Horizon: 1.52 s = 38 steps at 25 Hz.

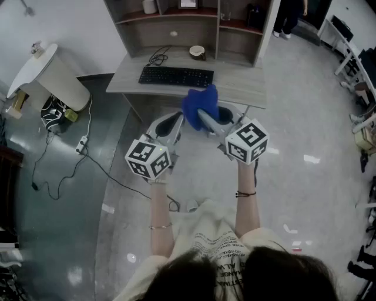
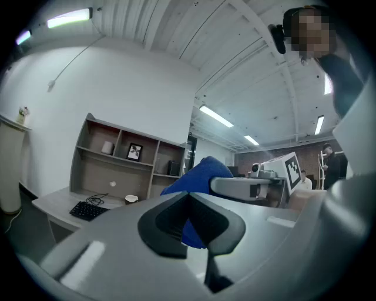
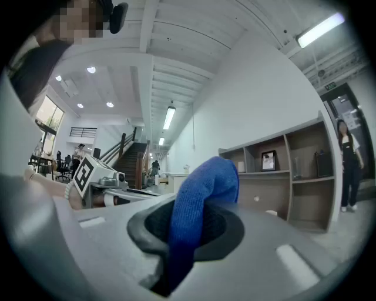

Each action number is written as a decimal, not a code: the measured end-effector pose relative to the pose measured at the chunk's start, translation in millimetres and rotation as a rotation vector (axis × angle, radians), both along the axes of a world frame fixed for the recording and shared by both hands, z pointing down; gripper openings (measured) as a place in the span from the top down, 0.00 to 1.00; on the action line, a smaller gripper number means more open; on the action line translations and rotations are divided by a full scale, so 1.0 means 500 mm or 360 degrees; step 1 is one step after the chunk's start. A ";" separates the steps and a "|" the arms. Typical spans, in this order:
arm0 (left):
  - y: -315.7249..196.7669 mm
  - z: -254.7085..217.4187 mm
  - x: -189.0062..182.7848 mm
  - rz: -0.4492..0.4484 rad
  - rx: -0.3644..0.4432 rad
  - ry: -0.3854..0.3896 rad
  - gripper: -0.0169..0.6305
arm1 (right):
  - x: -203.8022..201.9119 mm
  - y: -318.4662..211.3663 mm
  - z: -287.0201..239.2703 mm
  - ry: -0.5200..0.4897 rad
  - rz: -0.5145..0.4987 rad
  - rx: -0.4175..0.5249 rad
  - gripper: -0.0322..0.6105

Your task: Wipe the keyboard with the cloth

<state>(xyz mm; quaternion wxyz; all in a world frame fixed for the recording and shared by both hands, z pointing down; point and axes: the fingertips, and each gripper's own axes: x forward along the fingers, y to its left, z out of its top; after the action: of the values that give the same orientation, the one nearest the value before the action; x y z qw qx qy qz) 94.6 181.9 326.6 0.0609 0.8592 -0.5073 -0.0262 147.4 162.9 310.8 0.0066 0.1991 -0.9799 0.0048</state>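
A black keyboard lies on the grey desk ahead of me. My right gripper is shut on a blue cloth, held in the air short of the desk's front edge. In the right gripper view the cloth stands up out of the closed jaws. My left gripper is beside it on the left, shut, with nothing in it. In the left gripper view the keyboard is low at the left, and the cloth shows beyond my left gripper.
A small bowl and a coiled cable lie behind the keyboard, under a shelf unit. A white bin and a power strip with cords are on the floor at the left. A person stands at the back right.
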 end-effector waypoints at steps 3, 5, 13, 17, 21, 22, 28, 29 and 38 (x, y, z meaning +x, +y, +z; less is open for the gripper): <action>-0.011 -0.002 0.012 0.0003 0.0006 -0.0005 0.98 | 0.012 -0.012 0.002 0.0005 0.0011 -0.0001 0.86; -0.015 -0.001 0.017 0.0003 0.0004 -0.0009 0.98 | 0.018 -0.016 0.006 0.0014 0.0013 -0.0001 0.86; -0.021 0.001 0.040 -0.0022 0.0002 -0.0028 0.98 | 0.049 -0.031 0.004 0.0023 0.0027 0.0003 0.86; -0.025 0.006 0.049 -0.0048 0.0004 0.0006 0.98 | 0.059 -0.040 0.013 0.0025 0.0027 -0.0014 0.86; -0.030 0.023 0.062 -0.0043 -0.0028 0.0004 0.98 | 0.066 -0.051 0.026 0.0035 0.0040 -0.0039 0.86; -0.032 0.025 0.062 -0.0046 -0.0036 0.0004 0.98 | 0.066 -0.054 0.029 0.0037 0.0038 -0.0046 0.86; -0.056 0.046 0.049 -0.0067 -0.0067 0.0027 0.98 | 0.053 -0.080 0.053 0.0016 0.0021 -0.0094 0.86; -0.064 0.050 0.046 -0.0069 -0.0072 0.0025 0.98 | 0.048 -0.086 0.057 0.0016 0.0016 -0.0097 0.86; -0.149 0.048 0.010 -0.0050 -0.0062 0.0039 0.98 | 0.018 -0.165 0.061 0.0008 0.0022 -0.0115 0.86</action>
<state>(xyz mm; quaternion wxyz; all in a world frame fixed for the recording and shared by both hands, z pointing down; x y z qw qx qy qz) 99.7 107.3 350.7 0.0836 0.8494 -0.5203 -0.0279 156.5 80.6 341.2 0.0164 0.2055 -0.9777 0.0398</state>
